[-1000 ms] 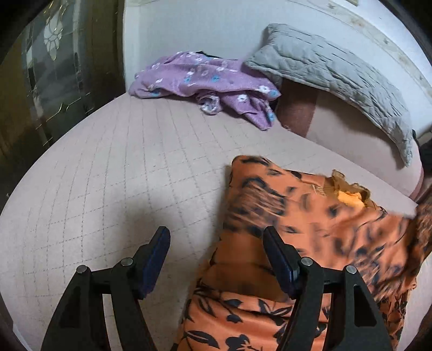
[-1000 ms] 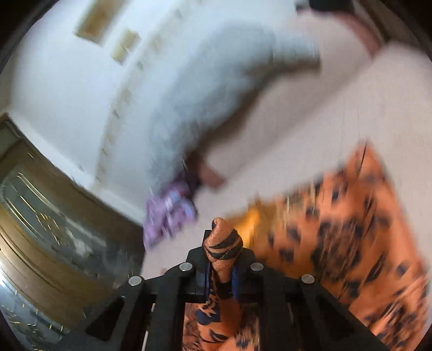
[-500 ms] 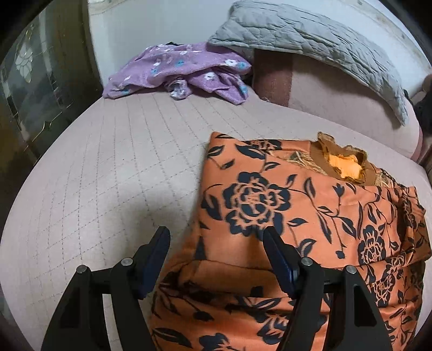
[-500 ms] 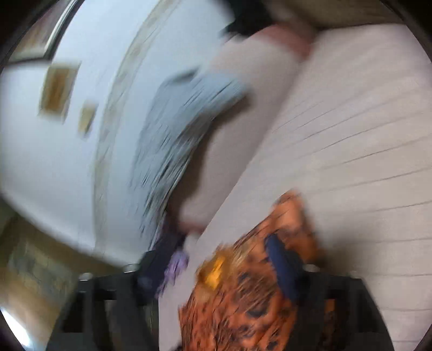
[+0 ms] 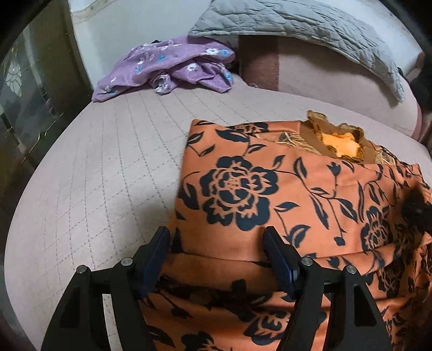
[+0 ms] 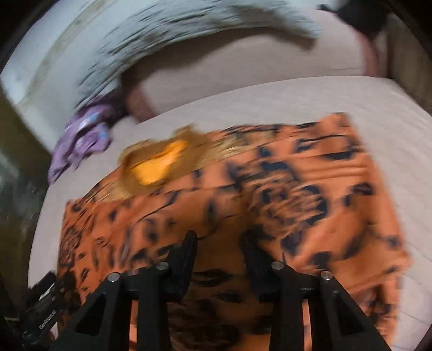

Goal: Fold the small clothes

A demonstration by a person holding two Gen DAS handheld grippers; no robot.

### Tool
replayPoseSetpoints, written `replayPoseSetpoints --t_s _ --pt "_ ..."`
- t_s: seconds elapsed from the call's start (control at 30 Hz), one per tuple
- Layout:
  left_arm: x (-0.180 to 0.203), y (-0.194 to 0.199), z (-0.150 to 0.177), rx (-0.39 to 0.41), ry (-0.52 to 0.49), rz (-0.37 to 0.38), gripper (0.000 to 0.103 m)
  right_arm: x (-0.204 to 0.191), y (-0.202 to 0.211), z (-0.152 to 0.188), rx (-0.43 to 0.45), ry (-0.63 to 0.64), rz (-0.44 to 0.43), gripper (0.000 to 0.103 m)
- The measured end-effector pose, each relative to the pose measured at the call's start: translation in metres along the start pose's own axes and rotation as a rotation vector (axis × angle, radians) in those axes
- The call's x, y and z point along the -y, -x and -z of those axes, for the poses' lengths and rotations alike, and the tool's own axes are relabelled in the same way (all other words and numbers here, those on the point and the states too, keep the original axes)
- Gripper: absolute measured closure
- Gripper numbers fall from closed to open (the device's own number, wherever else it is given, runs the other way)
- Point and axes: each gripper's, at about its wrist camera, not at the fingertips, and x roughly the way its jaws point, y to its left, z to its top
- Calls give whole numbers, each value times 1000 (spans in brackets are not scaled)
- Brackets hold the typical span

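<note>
An orange garment with black flowers [image 5: 283, 189] lies on the pale quilted bed [image 5: 108, 162], folded over itself, its brown collar [image 5: 340, 137] toward the pillows. My left gripper [image 5: 216, 237] is open and empty, just above the garment's near left part. My right gripper [image 6: 220, 243] is open and empty over the garment [image 6: 270, 189]; that view is blurred by motion. The right gripper's tip [image 5: 417, 212] shows as a dark shape at the garment's right edge in the left wrist view.
A crumpled purple flowered garment [image 5: 167, 67] lies at the far left of the bed, also seen in the right wrist view [image 6: 81, 143]. A grey quilted pillow [image 5: 310, 24] rests on a pink bolster [image 5: 324, 78] at the head. A dark glass door [image 5: 24, 89] stands left.
My right gripper has let go of the orange cloth it was pinching and now hangs open over the garment. The garment has dropped flat, folded. My left gripper stayed open.
</note>
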Motion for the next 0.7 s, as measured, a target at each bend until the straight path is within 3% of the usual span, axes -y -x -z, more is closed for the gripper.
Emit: replayPoseSetpoints --t_s 0.1,0.23,0.33,0.43,0.53,0.6,0.67,0.7 --pt "-1 -1 -2 -7 12 5 31 42 25 6 -16 -124 48 66" --pt "-1 4 -3 -2 18 4 31 83 79 21 56 -220 128 66" --pt "-4 10 -2 13 28 10 31 107 105 31 131 -255 52 62" --pt "0 15 0 34 7 7 31 108 101 20 123 -282 -102 62" --pt "3 17 3 53 -33 -19 31 98 98 10 167 -217 -98 62" --pt "4 10 5 34 -62 -55 31 92 76 6 119 -212 -114 62" --pt "1 -4 6 -25 -66 -63 30 102 37 4 -3 -278 -61 66" --pt "-1 -4 4 -24 -51 -53 30 112 27 9 -45 -327 -74 67"
